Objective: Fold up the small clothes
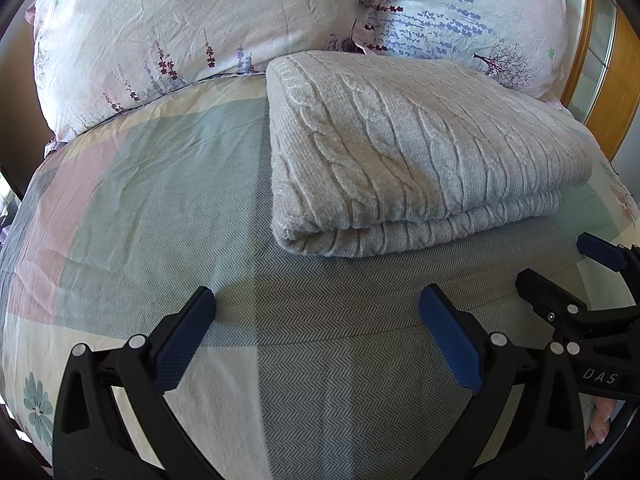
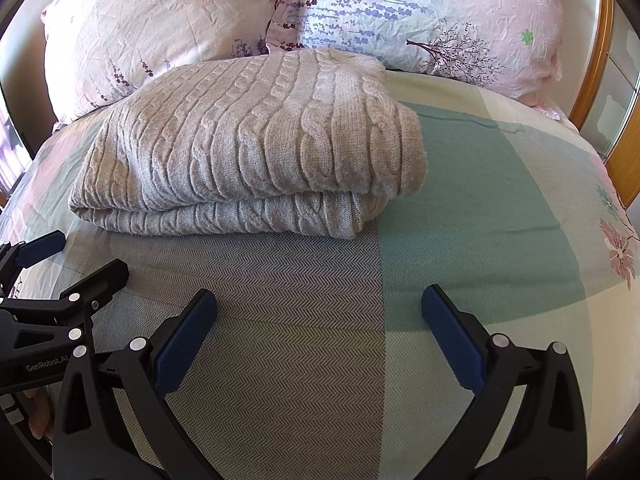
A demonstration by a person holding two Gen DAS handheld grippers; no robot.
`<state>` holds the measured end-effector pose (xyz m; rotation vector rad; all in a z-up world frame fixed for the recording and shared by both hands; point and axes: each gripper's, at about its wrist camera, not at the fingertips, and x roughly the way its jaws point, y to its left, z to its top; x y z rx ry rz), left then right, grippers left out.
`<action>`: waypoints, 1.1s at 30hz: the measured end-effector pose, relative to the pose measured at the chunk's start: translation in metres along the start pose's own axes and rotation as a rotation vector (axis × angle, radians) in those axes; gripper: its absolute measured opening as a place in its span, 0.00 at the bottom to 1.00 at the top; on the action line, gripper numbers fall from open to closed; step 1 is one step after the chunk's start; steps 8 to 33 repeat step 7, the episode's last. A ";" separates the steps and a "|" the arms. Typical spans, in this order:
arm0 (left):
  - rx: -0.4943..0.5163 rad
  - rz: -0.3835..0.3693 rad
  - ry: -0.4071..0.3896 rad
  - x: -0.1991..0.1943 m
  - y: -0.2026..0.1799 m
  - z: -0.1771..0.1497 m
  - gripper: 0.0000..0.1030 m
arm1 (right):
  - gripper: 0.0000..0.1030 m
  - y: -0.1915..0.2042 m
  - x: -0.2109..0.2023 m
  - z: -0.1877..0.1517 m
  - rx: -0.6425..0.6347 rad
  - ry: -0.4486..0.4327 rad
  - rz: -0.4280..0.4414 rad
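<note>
A grey cable-knit sweater (image 1: 404,152) lies folded in layers on the bed; it also shows in the right wrist view (image 2: 248,152). My left gripper (image 1: 316,300) is open and empty, hovering above the bedspread just in front of the sweater's folded front edge. My right gripper (image 2: 320,300) is open and empty, in front of and to the right of the sweater. The right gripper (image 1: 560,272) shows at the right edge of the left wrist view, and the left gripper (image 2: 76,260) at the left edge of the right wrist view, both open.
The bedspread (image 1: 160,208) has pastel patches and a herringbone panel (image 2: 300,340). Two floral pillows (image 1: 180,32) (image 2: 440,20) lean behind the sweater. A wooden headboard edge (image 2: 592,80) runs along the right.
</note>
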<state>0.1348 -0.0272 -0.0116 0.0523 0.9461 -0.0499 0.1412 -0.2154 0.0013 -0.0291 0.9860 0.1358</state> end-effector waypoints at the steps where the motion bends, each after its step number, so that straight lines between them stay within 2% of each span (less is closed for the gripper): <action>1: 0.001 0.001 0.000 0.000 0.000 0.000 0.98 | 0.99 0.000 0.000 0.000 0.000 0.000 0.000; 33: 0.000 0.001 0.000 0.000 0.000 0.000 0.98 | 0.99 0.000 0.000 0.000 0.001 0.000 0.000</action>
